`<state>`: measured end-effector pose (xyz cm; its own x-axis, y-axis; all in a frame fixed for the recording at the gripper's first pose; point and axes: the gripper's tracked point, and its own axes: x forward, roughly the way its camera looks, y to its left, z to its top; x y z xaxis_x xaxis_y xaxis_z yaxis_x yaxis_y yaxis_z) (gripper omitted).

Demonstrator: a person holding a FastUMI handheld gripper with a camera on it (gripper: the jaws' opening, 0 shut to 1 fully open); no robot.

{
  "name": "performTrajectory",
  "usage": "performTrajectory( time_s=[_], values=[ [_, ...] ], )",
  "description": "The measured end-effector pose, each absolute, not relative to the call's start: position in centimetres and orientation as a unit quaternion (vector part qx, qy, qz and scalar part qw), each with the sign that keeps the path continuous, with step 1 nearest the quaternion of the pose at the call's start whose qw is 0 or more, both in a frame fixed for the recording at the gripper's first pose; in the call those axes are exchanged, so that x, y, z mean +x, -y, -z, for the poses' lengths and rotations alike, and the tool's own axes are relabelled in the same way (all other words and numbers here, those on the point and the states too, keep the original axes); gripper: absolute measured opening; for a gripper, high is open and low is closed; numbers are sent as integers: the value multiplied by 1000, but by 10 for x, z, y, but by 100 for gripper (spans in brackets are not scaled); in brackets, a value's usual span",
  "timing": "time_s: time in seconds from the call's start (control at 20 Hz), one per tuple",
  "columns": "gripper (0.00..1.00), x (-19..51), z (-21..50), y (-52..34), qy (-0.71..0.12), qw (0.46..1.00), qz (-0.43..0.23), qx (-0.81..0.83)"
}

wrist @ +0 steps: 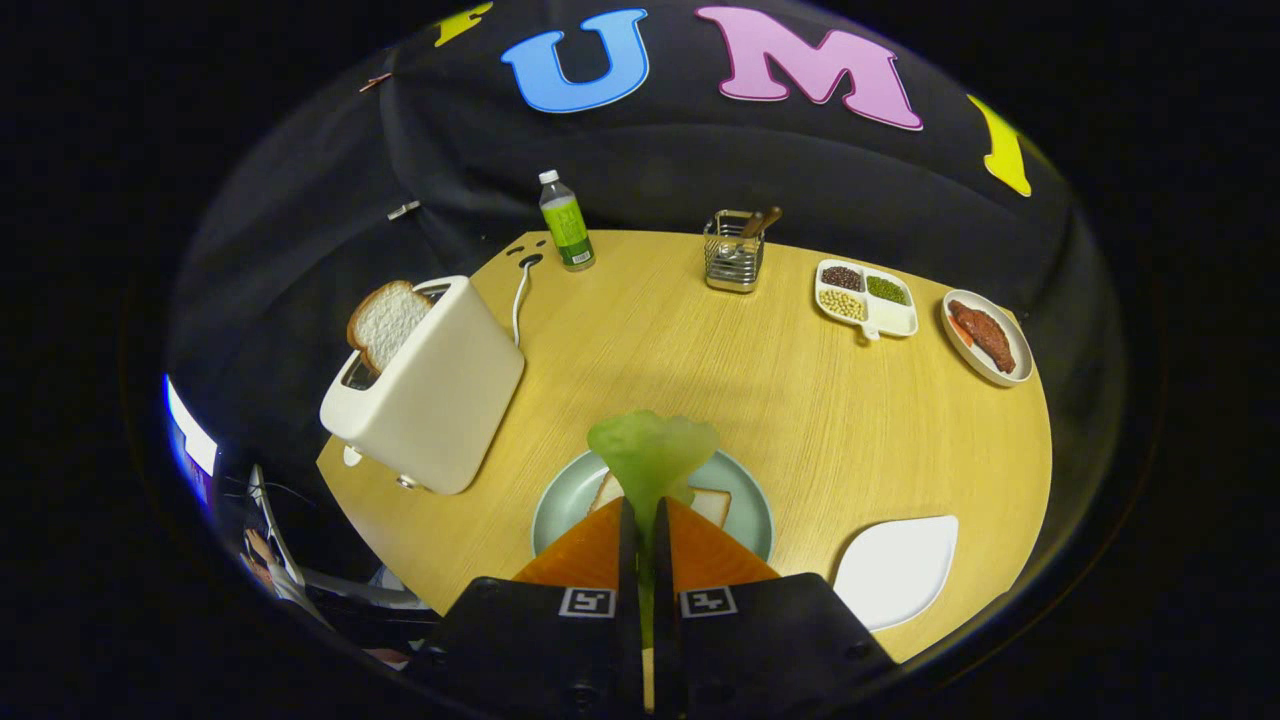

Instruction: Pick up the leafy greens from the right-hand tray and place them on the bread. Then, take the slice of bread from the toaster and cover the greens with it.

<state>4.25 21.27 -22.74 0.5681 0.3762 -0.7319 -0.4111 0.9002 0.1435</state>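
My gripper [641, 508] is shut on the stem of a pale green leafy green [652, 450], whose leaf fans out just ahead of the fingertips. Right below it a slice of bread [712, 505] lies on a grey-green round plate [748, 490], partly hidden by the fingers and the leaf. To the left stands a white toaster [435, 385] with a second slice of bread [385, 322] sticking out of its slot. An empty white tray [895, 570] lies to the right of the plate.
At the back of the round wooden table [700, 350] stand a green-labelled bottle [566, 223] and a wire utensil holder [734, 252]. Further right are a divided white dish of beans [866, 297] and an oval dish with meat [987, 336]. The toaster's cord [519, 300] runs back.
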Motion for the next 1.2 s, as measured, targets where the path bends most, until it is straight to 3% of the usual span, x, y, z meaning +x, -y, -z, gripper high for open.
performTrajectory(
  time_s=[0.45, 0.7, 0.9, 0.95, 1.05, 1.2],
  values=[
    [21, 51, 267, -225, -440, 870, -219, -50],
    [33, 54, 293, -224, -451, 863, -215, -74],
    [67, 53, 289, -232, -440, 868, -220, -66],
    [83, 52, 283, -235, -435, 870, -223, -59],
    [100, 54, 270, -237, -423, 878, -220, -47],
    [99, 56, 243, -244, -395, 891, -222, -28]
  ],
)
